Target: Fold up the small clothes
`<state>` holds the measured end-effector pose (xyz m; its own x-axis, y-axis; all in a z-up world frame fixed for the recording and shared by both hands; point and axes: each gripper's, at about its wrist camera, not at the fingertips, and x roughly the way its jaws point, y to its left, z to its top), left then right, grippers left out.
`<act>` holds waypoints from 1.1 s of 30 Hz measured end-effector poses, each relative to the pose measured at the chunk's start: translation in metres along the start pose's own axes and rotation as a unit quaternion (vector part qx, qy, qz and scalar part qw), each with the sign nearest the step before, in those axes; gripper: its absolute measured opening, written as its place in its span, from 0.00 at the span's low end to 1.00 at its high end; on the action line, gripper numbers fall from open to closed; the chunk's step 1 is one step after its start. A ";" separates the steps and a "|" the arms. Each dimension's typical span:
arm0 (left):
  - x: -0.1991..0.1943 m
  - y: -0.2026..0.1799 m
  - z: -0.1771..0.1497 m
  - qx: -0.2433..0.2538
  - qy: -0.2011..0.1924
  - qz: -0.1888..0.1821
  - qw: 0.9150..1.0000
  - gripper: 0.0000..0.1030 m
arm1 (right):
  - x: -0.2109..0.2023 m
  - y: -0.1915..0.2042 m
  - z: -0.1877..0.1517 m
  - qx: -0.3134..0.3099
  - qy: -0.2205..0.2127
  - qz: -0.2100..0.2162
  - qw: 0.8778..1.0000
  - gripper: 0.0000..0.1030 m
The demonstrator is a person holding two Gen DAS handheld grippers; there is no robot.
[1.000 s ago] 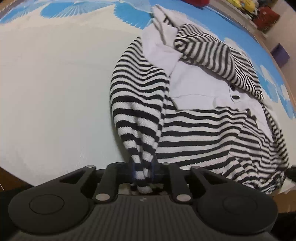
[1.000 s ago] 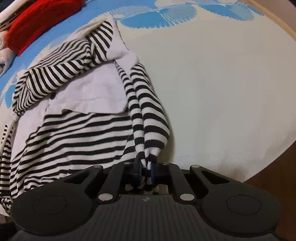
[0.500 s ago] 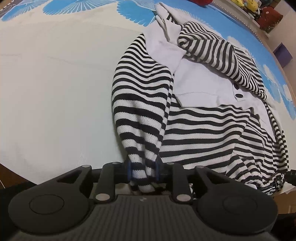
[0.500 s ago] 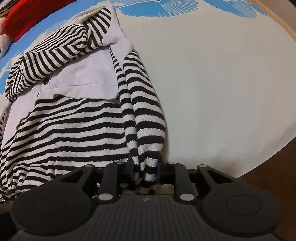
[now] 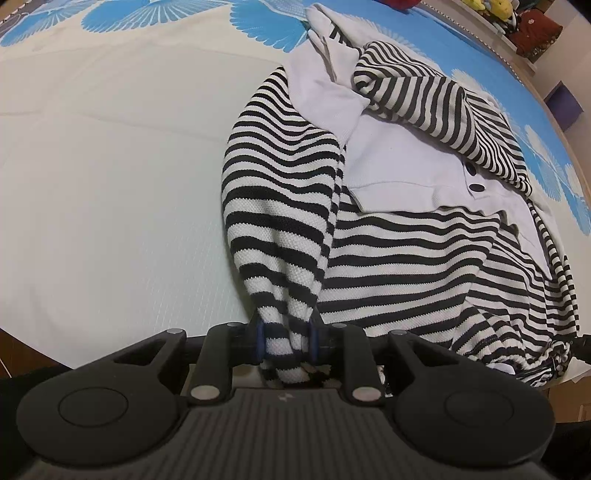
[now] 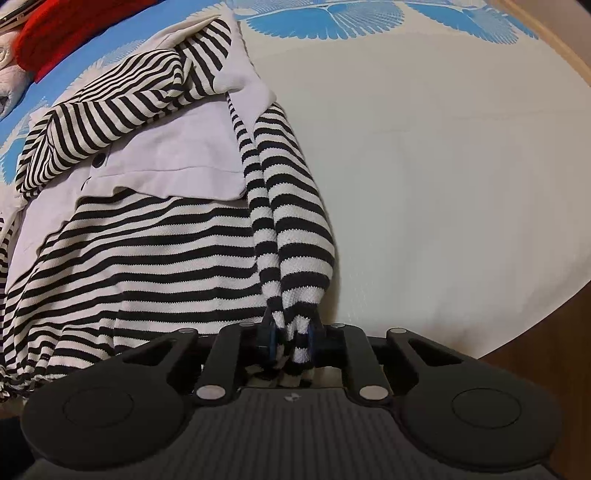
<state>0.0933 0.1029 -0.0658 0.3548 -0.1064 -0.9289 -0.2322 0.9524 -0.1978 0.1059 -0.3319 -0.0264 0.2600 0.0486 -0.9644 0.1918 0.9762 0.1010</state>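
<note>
A black-and-white striped shirt (image 5: 406,258) with a white collar and dark buttons lies crumpled on the mat (image 5: 110,184). My left gripper (image 5: 286,341) is shut on a bunched striped edge on the shirt's left side, and its jaws are closing with the fabric pressed between the blue pads. In the right wrist view the same shirt (image 6: 147,251) spreads to the left. My right gripper (image 6: 291,341) is shut on the bunched striped edge on the shirt's right side, its jaws also closing on the cloth. One striped sleeve (image 6: 110,118) lies folded across the chest.
The mat (image 6: 443,166) is white with blue fan prints at the far side. A red cloth (image 6: 74,29) lies beyond the shirt. A purple box (image 5: 563,105) stands off the mat. Brown wood (image 6: 546,369) shows past the mat's near edge.
Both pairs of jaws widened slightly and now hold a thicker bunch of striped fabric. The shirt looks a little nearer and larger in both views.
</note>
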 end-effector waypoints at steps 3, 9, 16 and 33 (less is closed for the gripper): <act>-0.002 -0.002 -0.001 0.010 -0.002 -0.004 1.000 0.13 | 0.000 0.001 0.000 -0.003 -0.002 0.002 1.000 0.10; -0.020 -0.007 0.001 0.026 -0.024 -0.012 0.999 0.07 | -0.019 0.002 0.002 -0.004 -0.044 0.025 0.999 0.06; -0.100 -0.007 0.022 0.052 -0.077 -0.075 0.993 0.07 | -0.089 -0.013 0.013 0.007 -0.138 0.113 0.984 0.05; -0.103 0.032 0.100 -0.019 -0.034 -0.202 0.979 0.07 | -0.147 -0.040 0.045 0.032 -0.163 0.228 0.959 0.05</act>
<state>0.1404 0.1730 0.0547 0.4838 -0.4519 -0.7494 -0.0940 0.8245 -0.5579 0.1028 -0.3881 0.1227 0.6107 0.3882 -0.6902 0.0438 0.8537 0.5189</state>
